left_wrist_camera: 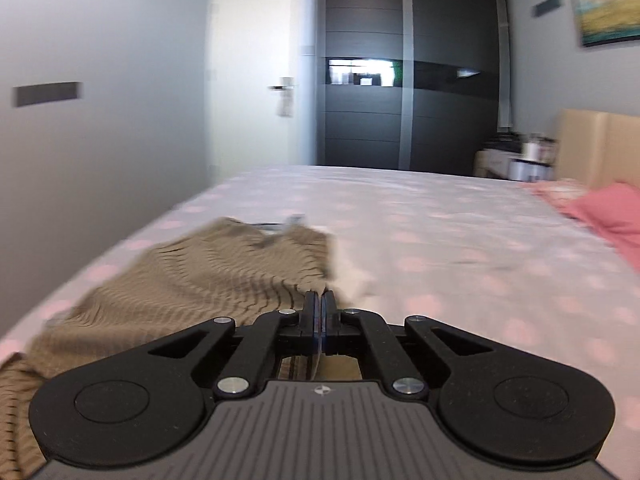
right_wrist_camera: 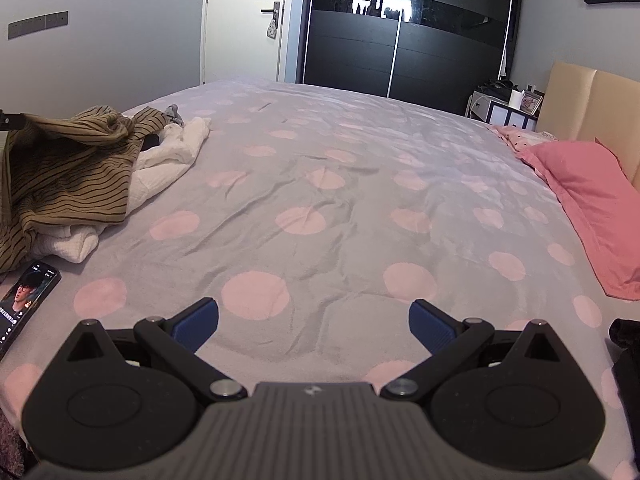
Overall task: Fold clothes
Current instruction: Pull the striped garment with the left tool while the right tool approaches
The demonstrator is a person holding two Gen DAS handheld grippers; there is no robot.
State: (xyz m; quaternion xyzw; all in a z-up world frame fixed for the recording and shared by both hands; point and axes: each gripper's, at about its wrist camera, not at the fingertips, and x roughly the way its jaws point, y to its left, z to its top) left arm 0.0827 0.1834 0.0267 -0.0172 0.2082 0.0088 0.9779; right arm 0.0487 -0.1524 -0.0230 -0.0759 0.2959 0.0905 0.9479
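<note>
A brown garment with thin dark stripes (left_wrist_camera: 168, 280) lies on the bed at the left. My left gripper (left_wrist_camera: 320, 300) is shut on its edge and holds it lifted; the view is blurred. In the right wrist view the striped garment (right_wrist_camera: 68, 176) hangs raised at the far left over a white garment (right_wrist_camera: 164, 164). My right gripper (right_wrist_camera: 314, 320) is open and empty, low over the grey bedsheet with pink dots (right_wrist_camera: 340, 208).
A phone with a lit screen (right_wrist_camera: 24, 300) lies at the bed's near left. A pink pillow (right_wrist_camera: 592, 204) lies at the right by the beige headboard (right_wrist_camera: 592, 96). A dark wardrobe (right_wrist_camera: 404, 32) and a white door (right_wrist_camera: 244, 20) stand behind.
</note>
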